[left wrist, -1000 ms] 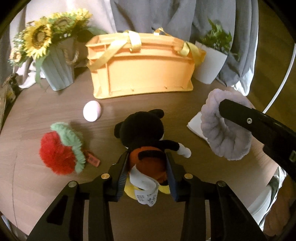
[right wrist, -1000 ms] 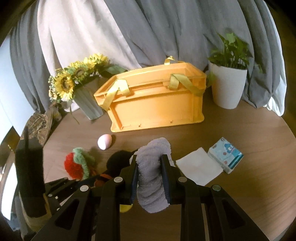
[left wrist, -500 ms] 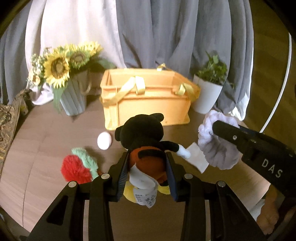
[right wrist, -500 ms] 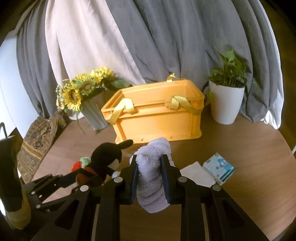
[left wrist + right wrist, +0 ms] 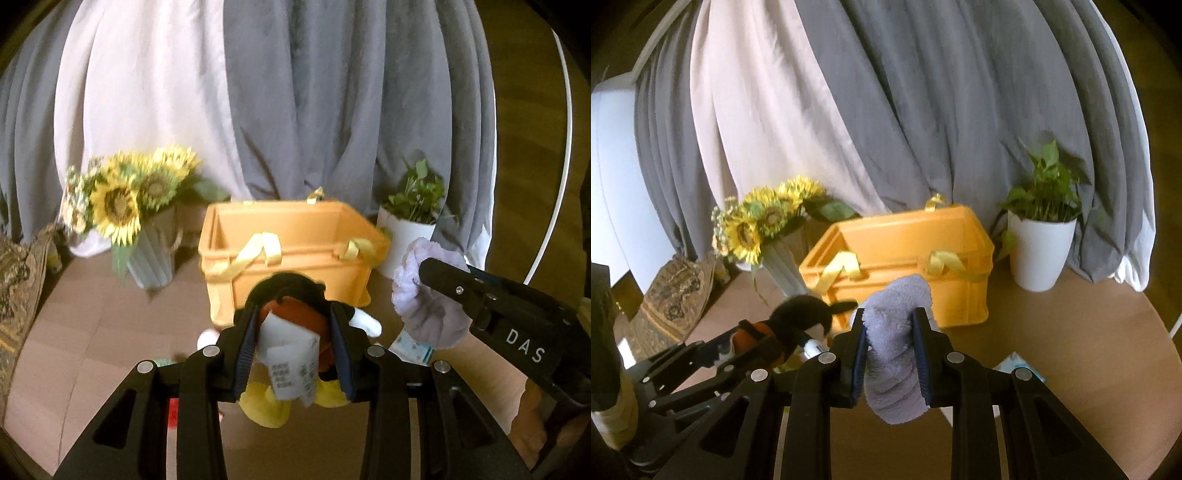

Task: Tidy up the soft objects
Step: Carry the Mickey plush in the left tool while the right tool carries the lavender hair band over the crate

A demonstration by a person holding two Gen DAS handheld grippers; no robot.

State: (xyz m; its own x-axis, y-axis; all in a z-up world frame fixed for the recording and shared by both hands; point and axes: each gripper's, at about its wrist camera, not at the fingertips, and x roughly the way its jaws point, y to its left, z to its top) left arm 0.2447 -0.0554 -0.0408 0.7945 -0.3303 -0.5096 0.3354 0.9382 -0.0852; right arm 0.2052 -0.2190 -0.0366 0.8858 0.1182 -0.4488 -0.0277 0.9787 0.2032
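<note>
Both toys are now lifted off the tabletop [image 5: 1071, 332]: the left gripper [image 5: 293, 343] fingers clamp the mouse plush [image 5: 291, 306], the right gripper [image 5: 889, 354] fingers squeeze the grey fluffy piece [image 5: 892, 332]. The orange crate [image 5: 288, 236] now lies just beyond both fingers, ready for dropping.

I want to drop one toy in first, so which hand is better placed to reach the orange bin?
Probably left. The left tool holds the plush mouse straight in front of the orange bin, whose opening faces it. The right tool with the grey towel sits off the bin's right corner.
</note>
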